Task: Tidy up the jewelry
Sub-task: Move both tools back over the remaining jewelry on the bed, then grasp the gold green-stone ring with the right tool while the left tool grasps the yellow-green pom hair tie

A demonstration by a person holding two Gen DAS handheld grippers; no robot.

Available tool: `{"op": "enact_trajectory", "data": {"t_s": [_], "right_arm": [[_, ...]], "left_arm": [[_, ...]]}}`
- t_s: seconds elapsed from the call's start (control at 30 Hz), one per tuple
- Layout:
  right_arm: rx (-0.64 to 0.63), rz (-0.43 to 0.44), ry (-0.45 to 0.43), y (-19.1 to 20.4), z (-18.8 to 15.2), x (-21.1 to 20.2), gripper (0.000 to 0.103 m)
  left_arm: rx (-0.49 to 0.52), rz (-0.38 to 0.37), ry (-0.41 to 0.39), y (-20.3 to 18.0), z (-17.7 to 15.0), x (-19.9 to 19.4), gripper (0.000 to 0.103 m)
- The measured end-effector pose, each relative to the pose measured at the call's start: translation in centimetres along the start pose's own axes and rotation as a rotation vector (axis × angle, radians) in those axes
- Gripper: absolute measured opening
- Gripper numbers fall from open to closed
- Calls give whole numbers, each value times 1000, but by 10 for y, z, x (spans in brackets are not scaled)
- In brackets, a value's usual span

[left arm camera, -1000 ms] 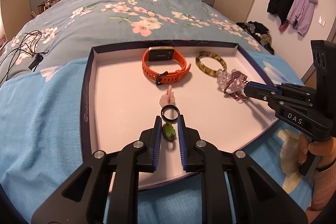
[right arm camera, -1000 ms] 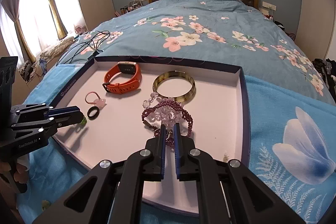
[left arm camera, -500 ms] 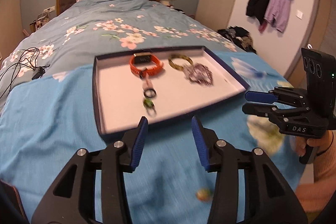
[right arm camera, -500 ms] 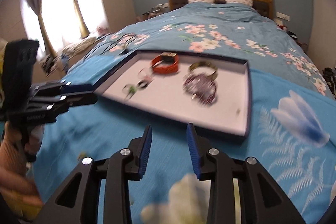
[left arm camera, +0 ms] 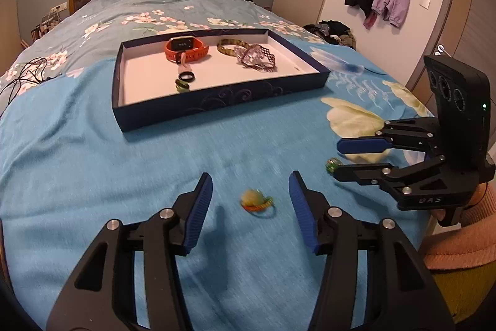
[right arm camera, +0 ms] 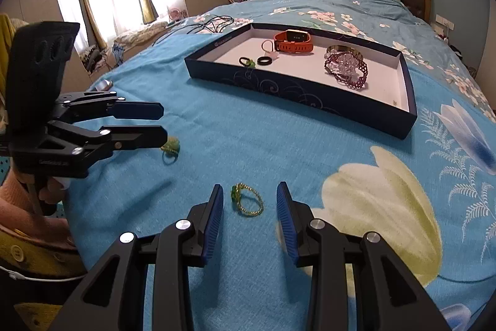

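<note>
Two grippers sit low over the blue bedspread (left arm camera: 77,163), both clear of the tray. Bedspread carries everything in view.

Tray (left arm camera: 217,100): dark blue walls, white floor, well ahead of both grippers. Inside it: orange watch (left arm camera: 186,49) at the far side; bangle (left arm camera: 231,47) just beside the watch; purple beaded bracelet (right arm camera: 345,67) overlapping the bangle; pink ring (right arm camera: 268,47), black ring (right arm camera: 266,61) and green-stone ring (right arm camera: 247,62) in a loose line nearer the left gripper's side.

Left gripper (left arm camera: 250,200): jaws opening, wide apart, nothing pressed. A ring with a pale yellow bead (left arm camera: 255,200) lies on the bedspread between the fingers, touching neither pad. Slightly blurred.

Right gripper (right arm camera: 249,202): jaws parted, holding nothing. A gold ring with a green stone (right arm camera: 246,200) lies on the cloth between the fingers, closer to the left finger, apart from both pads.

From the left wrist view, the right gripper stands to the right, held by a hand in a pink sleeve (left arm camera: 458,244).
</note>
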State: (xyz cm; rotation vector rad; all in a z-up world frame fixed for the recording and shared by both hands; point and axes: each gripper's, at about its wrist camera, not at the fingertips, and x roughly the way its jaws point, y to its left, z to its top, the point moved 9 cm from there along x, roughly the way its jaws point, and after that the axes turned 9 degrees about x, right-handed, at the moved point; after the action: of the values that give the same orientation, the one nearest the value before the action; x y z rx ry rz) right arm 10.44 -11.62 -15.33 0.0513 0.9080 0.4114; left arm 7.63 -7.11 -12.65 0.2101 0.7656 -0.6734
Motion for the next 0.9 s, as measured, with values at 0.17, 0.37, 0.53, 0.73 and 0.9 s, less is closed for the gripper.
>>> {"op": "enact_trajectory", "data": {"t_s": [0.17,0.37,0.53,0.73,0.9], "right_arm": [[14,-12,-3,0,-1,3,33],[4,-32,-12,1,-1,3,33],[0,-38,-13,1,0,4,30],[-22,-63,-19,1,0,5,25],[-31,-64,-20,3,0,6,17]], "left_arm": [[-7,0,18,-2,-4,4,52],[-17,3,50,-1,-8,12,47],[-18,14,67,0,-9,16,39],[-12,31,78,1,-9,19,35],[-9,35,81,1,-9,19,34]]}}
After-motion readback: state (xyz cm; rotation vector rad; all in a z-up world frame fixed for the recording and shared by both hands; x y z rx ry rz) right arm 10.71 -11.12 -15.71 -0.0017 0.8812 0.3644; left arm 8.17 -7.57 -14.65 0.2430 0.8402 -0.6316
